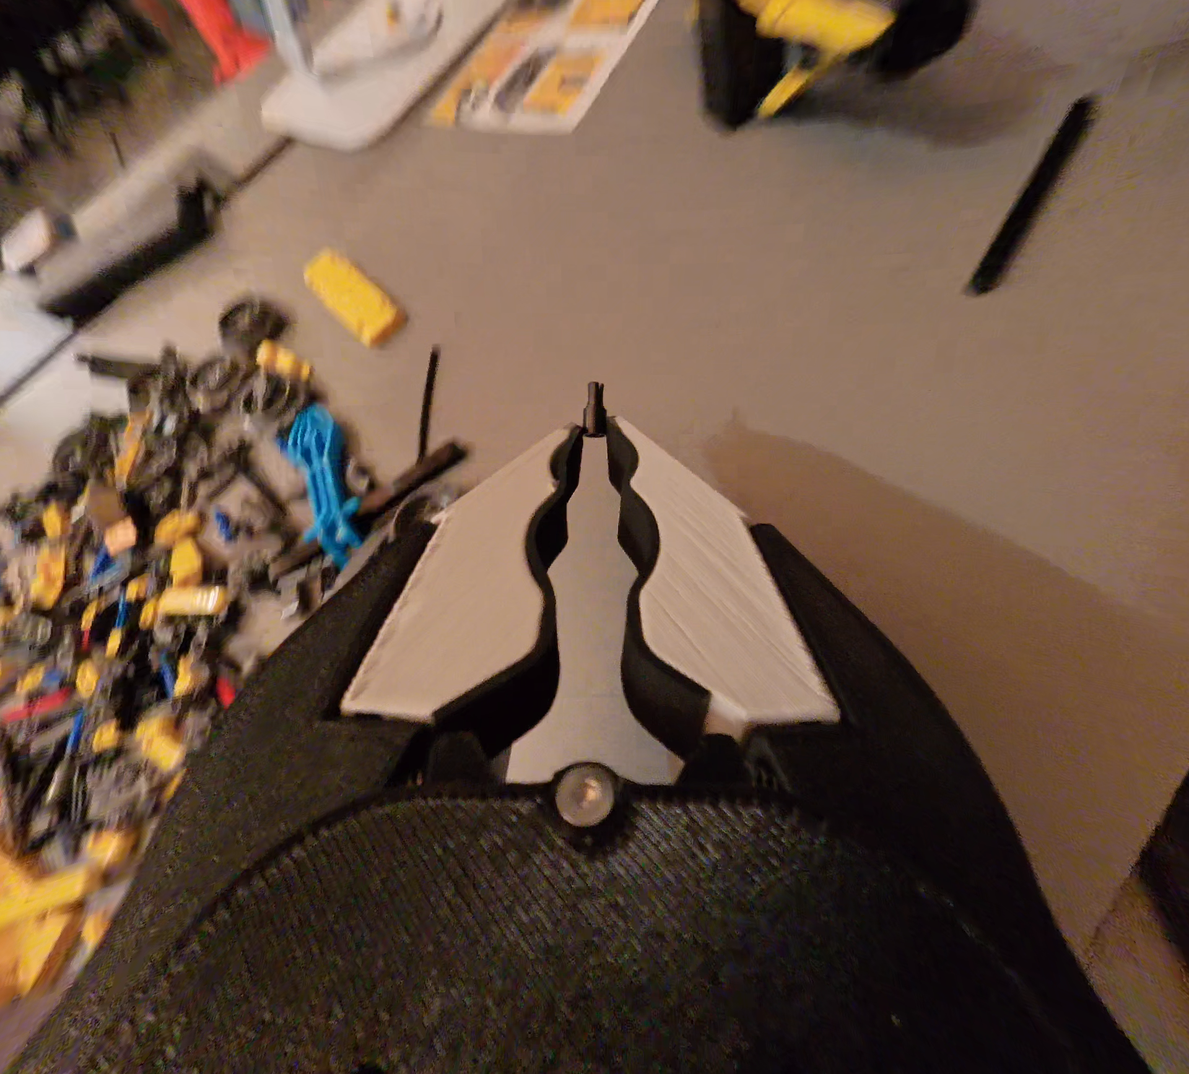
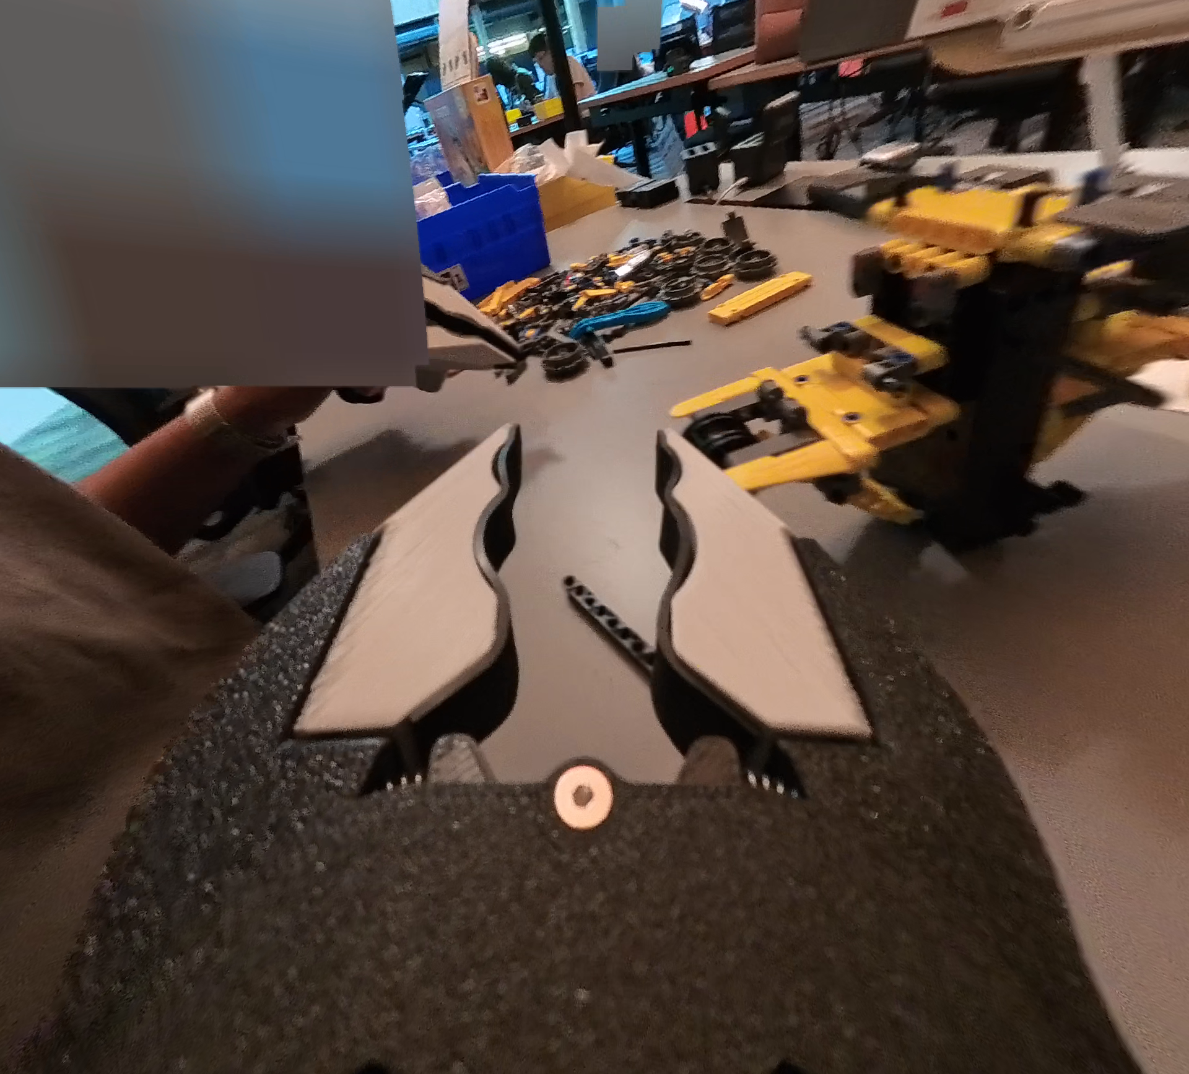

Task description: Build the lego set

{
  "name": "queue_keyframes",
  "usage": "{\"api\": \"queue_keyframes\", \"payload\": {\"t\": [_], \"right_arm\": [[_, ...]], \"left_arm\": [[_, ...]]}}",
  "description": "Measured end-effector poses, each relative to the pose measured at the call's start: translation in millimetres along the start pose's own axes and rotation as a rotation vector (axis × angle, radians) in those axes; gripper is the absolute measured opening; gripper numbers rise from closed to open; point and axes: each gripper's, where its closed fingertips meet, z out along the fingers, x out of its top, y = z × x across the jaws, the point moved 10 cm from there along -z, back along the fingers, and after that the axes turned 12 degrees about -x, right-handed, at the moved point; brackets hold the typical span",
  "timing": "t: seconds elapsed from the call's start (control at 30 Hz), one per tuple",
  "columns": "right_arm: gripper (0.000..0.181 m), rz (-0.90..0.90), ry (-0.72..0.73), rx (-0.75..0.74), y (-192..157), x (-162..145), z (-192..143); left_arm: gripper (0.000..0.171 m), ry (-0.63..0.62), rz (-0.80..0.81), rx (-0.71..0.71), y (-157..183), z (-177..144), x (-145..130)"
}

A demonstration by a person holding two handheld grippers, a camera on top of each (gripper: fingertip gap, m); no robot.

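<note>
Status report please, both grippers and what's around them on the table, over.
Left gripper shut on small black pin, above bare table. Right gripper open, empty, black beam below it. Yellow model to its right, parts pile ahead.

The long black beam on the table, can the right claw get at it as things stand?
Probably yes. The right claw is open, and the black beam lies flat on bare table between its fingers, partly tucked under one. The yellow model stands off to the side.

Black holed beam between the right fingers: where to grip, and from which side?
Grip the black holed beam mid-length across its narrow width, coming straight down from above. It lies flat on the grey table, long and thin, so only its long edges offer opposing faces. The right gripper is open.
</note>
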Motion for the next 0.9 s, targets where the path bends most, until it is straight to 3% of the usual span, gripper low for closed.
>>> {"api": "queue_keyframes", "payload": {"t": [0.17,0.23,0.3,0.4,0.57,0.67,0.9], "right_arm": [[0.029,0.11,-0.05,0.156,-21.6,-6.0,19.2],[0.012,0.178,-0.015,0.228,-22.1,-4.6,21.0],[0.011,0.265,0.04,0.267,-17.5,-2.0,20.1],[0.015,0.352,0.093,0.325,-11.9,-0.4,16.1],[0.011,0.345,0.091,0.399,-7.1,-0.2,4.1],[0.002,0.309,0.073,0.379,-3.1,-0.2,-2.3],[0.01,0.298,0.072,0.352,-0.2,-1.4,-5.3]], "left_arm": [[0.003,0.241,0.139,-0.08,48.0,11.3,35.9],[0.003,0.336,0.169,-0.121,66.2,14.8,50.8],[0.003,0.4,0.182,-0.171,79.9,17.9,64.2],[0.003,0.415,0.188,-0.214,89.7,25.4,76.6],[0.003,0.412,0.213,-0.259,96.7,33.9,81.8],[0.003,0.393,0.237,-0.268,100.5,37.5,83.2],[0.003,0.395,0.238,-0.294,105.0,44.4,88.3]]}}
